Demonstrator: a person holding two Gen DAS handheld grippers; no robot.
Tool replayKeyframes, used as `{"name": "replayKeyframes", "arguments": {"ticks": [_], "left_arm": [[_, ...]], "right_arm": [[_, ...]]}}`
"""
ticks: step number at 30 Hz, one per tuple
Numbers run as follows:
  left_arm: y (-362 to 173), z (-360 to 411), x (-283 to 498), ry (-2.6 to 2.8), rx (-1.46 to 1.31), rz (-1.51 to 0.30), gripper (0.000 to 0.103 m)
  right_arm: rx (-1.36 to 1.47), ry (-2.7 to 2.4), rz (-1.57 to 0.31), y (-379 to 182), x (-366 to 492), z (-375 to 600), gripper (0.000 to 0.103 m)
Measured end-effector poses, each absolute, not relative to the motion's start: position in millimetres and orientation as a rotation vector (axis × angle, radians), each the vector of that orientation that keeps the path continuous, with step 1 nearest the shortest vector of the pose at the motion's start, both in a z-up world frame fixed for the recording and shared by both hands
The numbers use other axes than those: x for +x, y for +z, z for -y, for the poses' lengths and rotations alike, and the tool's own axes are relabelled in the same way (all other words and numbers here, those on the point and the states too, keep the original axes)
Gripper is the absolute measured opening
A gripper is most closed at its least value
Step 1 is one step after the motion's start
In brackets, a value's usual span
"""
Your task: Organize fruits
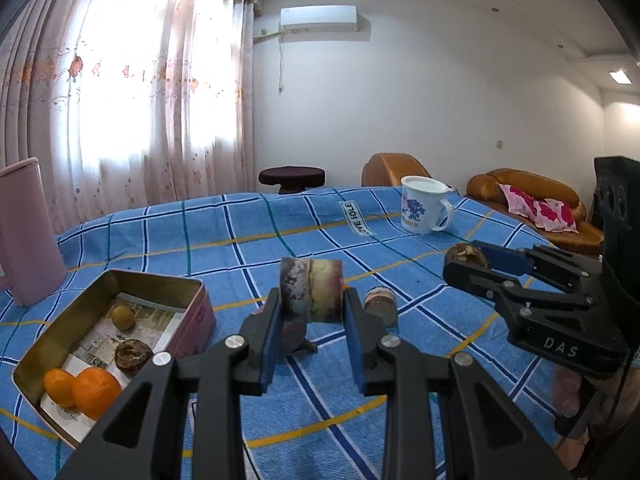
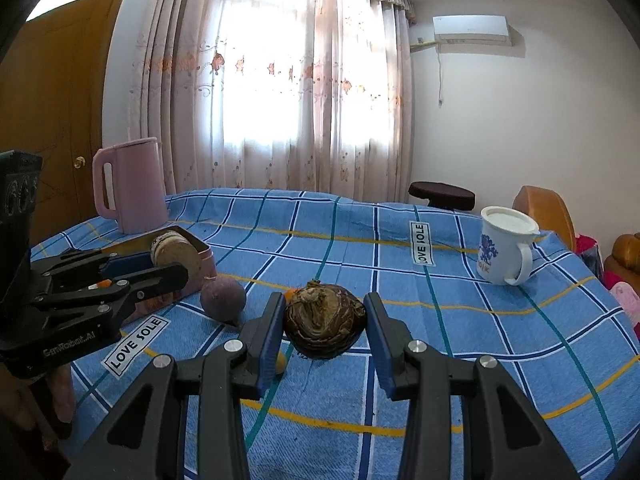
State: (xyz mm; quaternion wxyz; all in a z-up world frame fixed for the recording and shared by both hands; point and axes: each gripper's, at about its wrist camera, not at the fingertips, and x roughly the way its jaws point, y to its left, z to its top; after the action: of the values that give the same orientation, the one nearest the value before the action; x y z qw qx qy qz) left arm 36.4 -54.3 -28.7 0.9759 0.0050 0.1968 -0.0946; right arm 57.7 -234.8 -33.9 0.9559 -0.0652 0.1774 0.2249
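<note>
My left gripper [image 1: 311, 306] is shut on a mottled purple-and-yellow fruit [image 1: 311, 295], held above the blue checked cloth just right of the open pink tin [image 1: 202, 312]. The tin holds two oranges [image 1: 96, 392], a small tan fruit [image 1: 122, 317] and a dark brown one [image 1: 133, 355]. A small purple fruit [image 1: 380, 303] lies on the cloth beyond the fingers. My right gripper [image 2: 325, 326] is shut on a dark brown, rough bulb-like fruit [image 2: 325, 322]. In the right wrist view the left gripper [image 2: 160, 268] shows at left with its fruit [image 2: 174, 254], and a purple fruit [image 2: 223, 299] lies near the tin [image 2: 202, 270].
A pink kettle [image 2: 132, 186] stands at the far left of the table [image 2: 440, 340]. A white mug with blue print [image 2: 505, 251] stands at the far right. A dark stool [image 2: 442, 194] and brown sofas [image 1: 524, 196] are behind the table.
</note>
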Motion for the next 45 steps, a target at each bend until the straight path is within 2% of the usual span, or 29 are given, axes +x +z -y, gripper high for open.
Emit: {"name": "replayKeyframes", "arguments": {"ticks": [10, 17, 34, 45], "left_arm": [[-25.1, 53.7, 27.8, -0.171, 0.027, -0.350, 0.031], [-25.3, 32.1, 32.7, -0.129, 0.014, -0.372, 0.031], [-18.3, -59.6, 43.0, 0.028, -0.026, -0.439, 0.031], [-28.0, -103.6, 56.9, 0.099, -0.040, -0.526, 0.031]], "right_arm": [[-0.183, 0.433, -0.289, -30.4, 44.7, 229.0, 0.042], [-0.202, 0.486, -0.318, -27.8, 50.3, 209.0, 0.042], [-0.232, 0.705, -0.393, -10.3, 82.7, 94.0, 0.042], [-0.264, 0.791, -0.473, -29.1, 96.0, 26.2, 0.042]]}}
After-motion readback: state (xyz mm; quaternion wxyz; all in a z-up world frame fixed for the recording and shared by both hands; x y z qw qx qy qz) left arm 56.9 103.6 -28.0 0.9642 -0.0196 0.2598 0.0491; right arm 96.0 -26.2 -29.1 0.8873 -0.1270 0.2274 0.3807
